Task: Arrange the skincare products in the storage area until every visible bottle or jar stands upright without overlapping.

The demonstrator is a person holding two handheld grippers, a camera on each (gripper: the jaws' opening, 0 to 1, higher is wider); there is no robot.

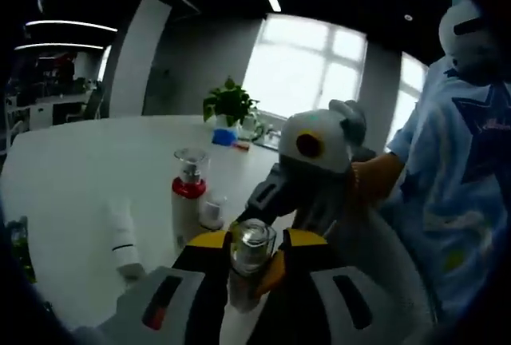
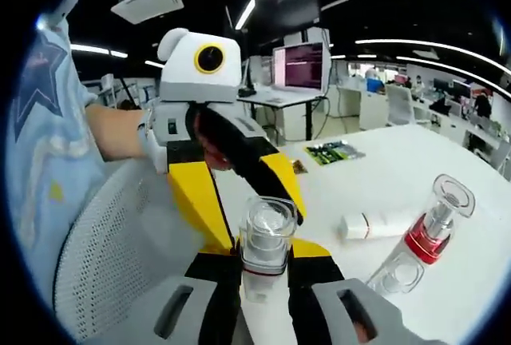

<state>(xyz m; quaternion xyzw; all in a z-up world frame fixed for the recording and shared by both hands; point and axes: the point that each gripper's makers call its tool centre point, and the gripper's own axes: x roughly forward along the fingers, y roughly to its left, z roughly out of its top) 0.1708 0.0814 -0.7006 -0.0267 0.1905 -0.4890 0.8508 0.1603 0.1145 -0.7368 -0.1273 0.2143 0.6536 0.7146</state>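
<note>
A small clear-capped bottle (image 1: 252,251) stands between the jaws of both grippers at once, at the near edge of the white table (image 1: 80,177). In the left gripper view the left gripper (image 1: 252,261) has its yellow-tipped jaws pressed against the bottle's sides, grasping it; the right gripper (image 1: 275,201) reaches in from the right and meets the same bottle. In the right gripper view the bottle (image 2: 267,243) sits between that gripper's own black-and-yellow jaws (image 2: 267,269), which look clenched on its lower body, while the left gripper (image 2: 239,173) comes down onto its cap from above.

The main risk, as I judge it, is this double hold: if the two hands pull in slightly different directions, the bottle can twist out, tip, or have its cap pried loose. Letting go with one gripper too abruptly could also knock it over near the table edge, where it might fall onto the mesh chair (image 2: 120,265) below.

Further out, a red-collared pump bottle (image 1: 190,189) stands upright, with a small jar (image 1: 211,213) just beside it. A white tube (image 1: 124,237) lies on its side, not yet stood up. A sweeping move toward them could topple the tall pump bottle, which looks top-heavy.
</note>
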